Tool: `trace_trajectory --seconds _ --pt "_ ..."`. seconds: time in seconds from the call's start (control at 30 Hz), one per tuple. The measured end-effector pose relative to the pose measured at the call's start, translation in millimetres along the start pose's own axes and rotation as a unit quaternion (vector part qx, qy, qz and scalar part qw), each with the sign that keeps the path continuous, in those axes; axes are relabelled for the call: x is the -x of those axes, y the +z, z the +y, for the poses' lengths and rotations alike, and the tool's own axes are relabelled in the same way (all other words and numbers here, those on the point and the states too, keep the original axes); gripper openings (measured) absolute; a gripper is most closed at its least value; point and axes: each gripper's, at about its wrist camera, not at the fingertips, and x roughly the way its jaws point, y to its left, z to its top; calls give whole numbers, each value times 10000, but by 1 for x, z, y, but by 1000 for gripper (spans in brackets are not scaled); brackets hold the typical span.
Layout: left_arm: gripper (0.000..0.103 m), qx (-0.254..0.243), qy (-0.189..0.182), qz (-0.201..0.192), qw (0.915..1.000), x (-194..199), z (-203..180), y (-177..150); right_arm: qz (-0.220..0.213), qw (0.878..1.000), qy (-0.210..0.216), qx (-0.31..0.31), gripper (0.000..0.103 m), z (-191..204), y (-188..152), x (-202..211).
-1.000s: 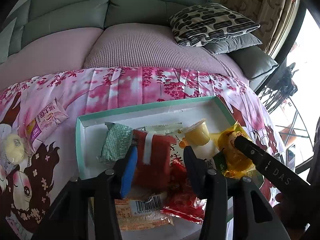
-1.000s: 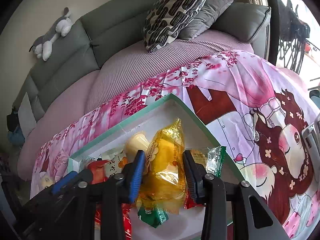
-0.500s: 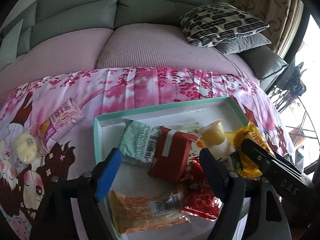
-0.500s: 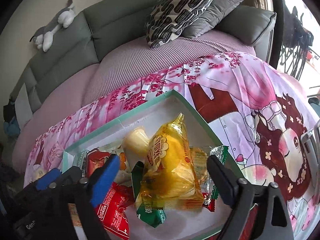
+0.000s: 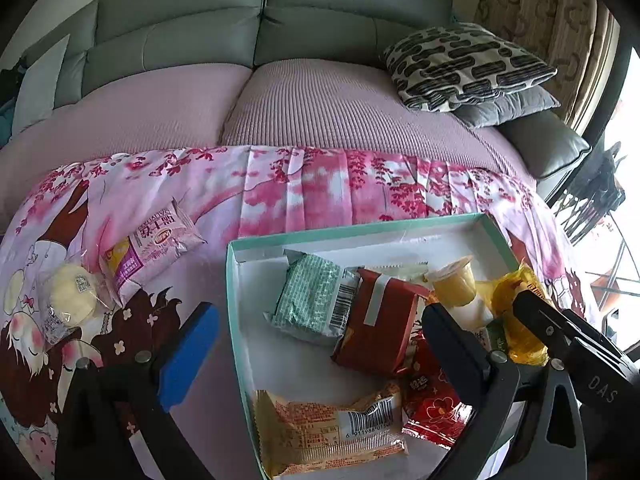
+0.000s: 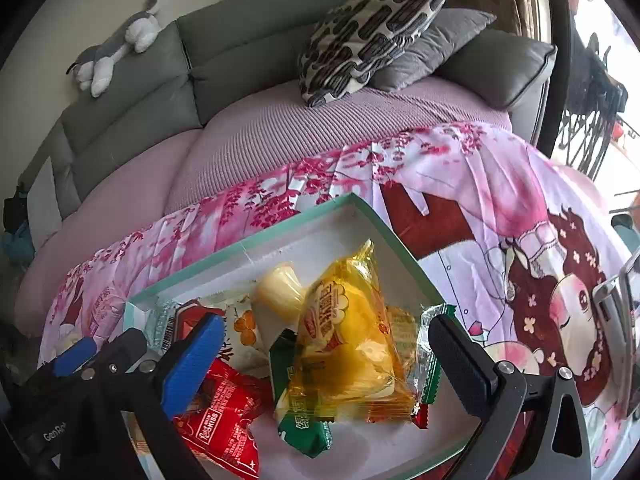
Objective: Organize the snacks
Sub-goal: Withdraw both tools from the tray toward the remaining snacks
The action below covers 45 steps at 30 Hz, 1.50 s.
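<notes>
Grey sofa [image 5: 256, 36] with patterned cushion [image 5: 464, 64] beside a bright window [image 5: 624, 184].

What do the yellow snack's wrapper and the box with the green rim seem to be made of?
The yellow snack's wrapper looks like thin, clear, glossy plastic film: it crinkles, glints, and the filling shows through. The box seems to be matte cardboard or paperboard: thin straight walls, white inside, a folded flap at one corner. This is a guess from the look.
</notes>
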Motion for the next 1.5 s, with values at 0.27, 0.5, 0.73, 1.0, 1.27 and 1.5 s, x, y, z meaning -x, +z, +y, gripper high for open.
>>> trace_trajectory --seconds 0.27,0.5,0.73,1.0,1.27,1.5 --pt "101 120 -90 -304 9994 14 13 2 -219 9997 -33 143 103 14 3 16" --pt "101 414 -105 -420 9982 26 45 6 -526 9976 282 361 103 43 4 32" --pt "101 893 312 -391 9947 36 108 10 -405 9940 575 832 103 88 -7 26" --pt "101 1885 622 -328 9796 33 182 1 -182 9844 1018 1423 103 154 -22 10" --pt "101 2349 931 -229 9673 21 221 -8 572 9752 1906 964 103 207 -11 -33" --pt "100 2420 800 44 9670 1 229 -14 1383 9658 2145 449 96 246 4 -81"
